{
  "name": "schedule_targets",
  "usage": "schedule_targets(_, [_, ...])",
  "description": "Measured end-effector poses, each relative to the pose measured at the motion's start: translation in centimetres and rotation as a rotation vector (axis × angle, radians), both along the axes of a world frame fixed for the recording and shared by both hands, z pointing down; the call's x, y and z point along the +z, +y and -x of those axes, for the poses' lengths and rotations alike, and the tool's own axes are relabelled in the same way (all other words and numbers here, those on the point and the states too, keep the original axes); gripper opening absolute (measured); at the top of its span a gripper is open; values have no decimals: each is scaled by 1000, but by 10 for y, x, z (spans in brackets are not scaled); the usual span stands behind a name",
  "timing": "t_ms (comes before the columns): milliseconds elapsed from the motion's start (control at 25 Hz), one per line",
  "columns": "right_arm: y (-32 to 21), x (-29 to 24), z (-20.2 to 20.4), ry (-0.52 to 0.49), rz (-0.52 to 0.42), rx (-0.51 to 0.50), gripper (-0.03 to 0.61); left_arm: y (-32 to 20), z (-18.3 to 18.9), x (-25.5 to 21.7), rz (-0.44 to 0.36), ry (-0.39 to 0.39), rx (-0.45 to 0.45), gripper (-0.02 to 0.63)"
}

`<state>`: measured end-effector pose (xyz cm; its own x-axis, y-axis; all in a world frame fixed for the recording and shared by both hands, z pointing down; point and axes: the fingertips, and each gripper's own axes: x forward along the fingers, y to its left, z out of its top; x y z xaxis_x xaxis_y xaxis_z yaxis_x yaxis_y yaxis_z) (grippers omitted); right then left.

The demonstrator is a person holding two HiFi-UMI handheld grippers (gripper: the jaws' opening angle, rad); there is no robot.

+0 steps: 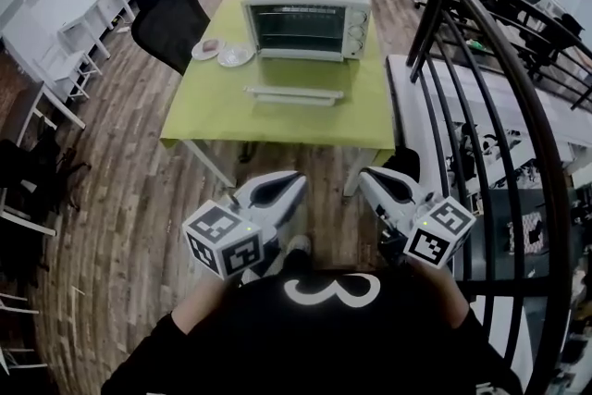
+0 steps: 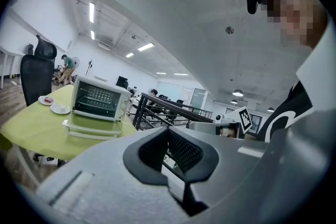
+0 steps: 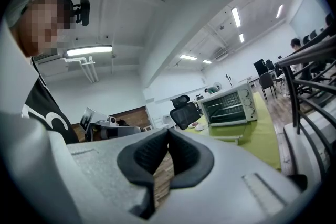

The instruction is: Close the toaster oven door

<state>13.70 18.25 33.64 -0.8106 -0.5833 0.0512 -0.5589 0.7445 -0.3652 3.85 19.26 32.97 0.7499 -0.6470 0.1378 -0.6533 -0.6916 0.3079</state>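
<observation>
Green-topped table (image 1: 203, 111) sits upper centre in the head view, bearing the toaster oven (image 1: 308, 14), its door (image 1: 294, 94) folded down open. Lower down, well apart from it, the left gripper (image 1: 282, 185) and right gripper (image 1: 377, 180) have jaws pressed together, empty.

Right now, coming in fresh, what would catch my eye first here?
The white toaster oven stands at the far end of the green table, its door dropped open flat toward you. Two plates sit left of it. The left gripper and right gripper are shut and empty, short of the table.
</observation>
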Motion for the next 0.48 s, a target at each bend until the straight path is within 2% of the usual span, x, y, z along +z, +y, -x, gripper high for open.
schedule_targets(480, [-150, -11, 70, 24, -1, 45, 2, -158, 76, -7, -3, -3, 21, 11])
